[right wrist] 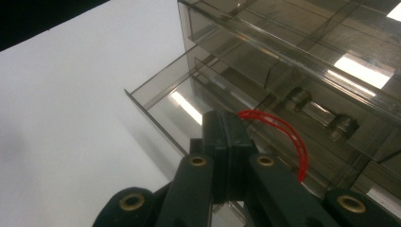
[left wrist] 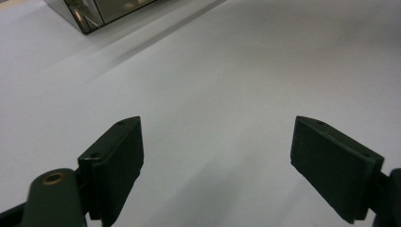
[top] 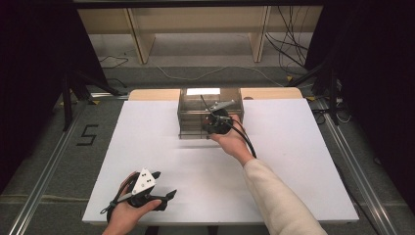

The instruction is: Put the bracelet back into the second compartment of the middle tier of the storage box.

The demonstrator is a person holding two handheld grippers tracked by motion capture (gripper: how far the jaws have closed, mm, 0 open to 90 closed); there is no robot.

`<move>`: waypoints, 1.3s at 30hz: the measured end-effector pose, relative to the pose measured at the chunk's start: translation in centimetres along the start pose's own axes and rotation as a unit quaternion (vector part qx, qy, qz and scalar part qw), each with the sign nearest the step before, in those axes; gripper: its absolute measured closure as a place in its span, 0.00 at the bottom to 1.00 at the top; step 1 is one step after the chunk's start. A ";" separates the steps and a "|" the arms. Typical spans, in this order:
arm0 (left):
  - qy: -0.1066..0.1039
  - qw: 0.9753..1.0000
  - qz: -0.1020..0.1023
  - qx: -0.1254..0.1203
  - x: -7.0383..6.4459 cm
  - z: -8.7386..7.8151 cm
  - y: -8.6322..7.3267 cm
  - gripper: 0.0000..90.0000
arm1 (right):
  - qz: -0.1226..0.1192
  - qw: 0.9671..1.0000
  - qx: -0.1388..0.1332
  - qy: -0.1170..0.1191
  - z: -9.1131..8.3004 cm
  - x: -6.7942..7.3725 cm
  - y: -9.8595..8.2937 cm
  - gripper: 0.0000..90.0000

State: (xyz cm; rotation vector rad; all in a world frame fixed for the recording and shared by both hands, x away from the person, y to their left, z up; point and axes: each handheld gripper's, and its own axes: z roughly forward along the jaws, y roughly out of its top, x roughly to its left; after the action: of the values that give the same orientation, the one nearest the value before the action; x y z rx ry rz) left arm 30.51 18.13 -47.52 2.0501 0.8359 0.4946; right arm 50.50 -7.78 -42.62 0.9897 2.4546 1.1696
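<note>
The right gripper [top: 219, 122] is at the clear box with drawers, and the left gripper [top: 159, 188] rests far away from it.

A smoky clear plastic drawer box [top: 195, 115] sits at the far middle of the white table [top: 293, 161]. The right gripper is at the front of the box. In the right gripper view, its two black jaws are squeezed together on a thin red rubber band [right wrist: 286, 135]. The band loops out to one side, just above a low drawer [right wrist: 161, 101] that is pulled out a little. The left gripper lies near the front left edge of the table, held in the left hand [top: 128, 211]. Its jaws are spread wide apart with nothing between them.
</note>
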 end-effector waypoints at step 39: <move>0.000 1.000 0.000 0.000 0.1 0.0 0.0 0.20 | 0.019 0.999 0.015 -0.022 0.8 -1.2 -0.8 1.00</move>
State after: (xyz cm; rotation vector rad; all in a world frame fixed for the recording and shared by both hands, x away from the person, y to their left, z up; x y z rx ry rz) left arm 30.55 18.17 -47.52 2.0505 0.8363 0.4935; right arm 51.37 -8.49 -43.86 1.0646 2.4368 1.1130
